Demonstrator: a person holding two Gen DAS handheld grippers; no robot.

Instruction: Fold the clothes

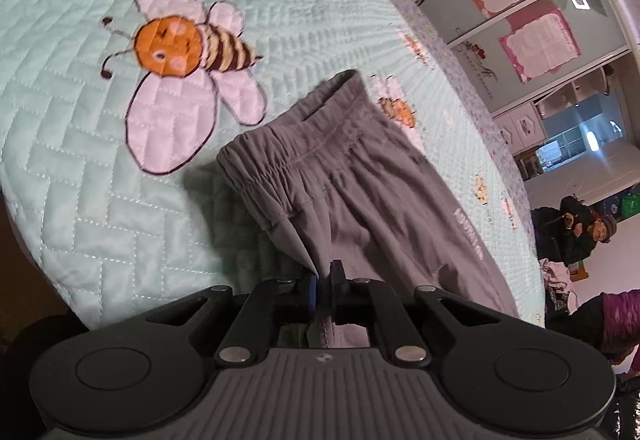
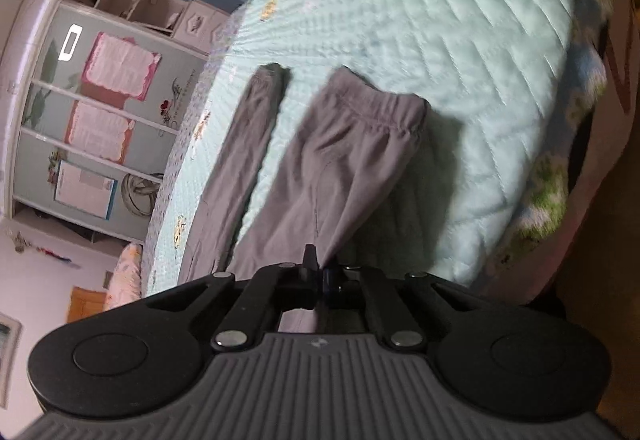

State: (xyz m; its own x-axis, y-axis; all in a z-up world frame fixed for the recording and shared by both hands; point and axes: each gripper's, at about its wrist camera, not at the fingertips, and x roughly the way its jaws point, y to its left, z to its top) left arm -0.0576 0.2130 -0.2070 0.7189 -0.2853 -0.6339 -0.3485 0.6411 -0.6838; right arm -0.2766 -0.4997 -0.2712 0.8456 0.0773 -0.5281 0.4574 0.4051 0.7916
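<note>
The left tongs (image 1: 323, 282) and right tongs (image 2: 320, 274) are each closed tight, pinching the grey trousers (image 1: 360, 192), which hang partly lifted above the mint quilted bed (image 1: 80, 168) with its bee print (image 1: 188, 52).

dim indoor light, fisheye edges bent, right view blurred.

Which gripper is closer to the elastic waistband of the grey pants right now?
Left, it seems. The left gripper pinches the grey pants just below the waistband; the right gripper grips farther down.
</note>
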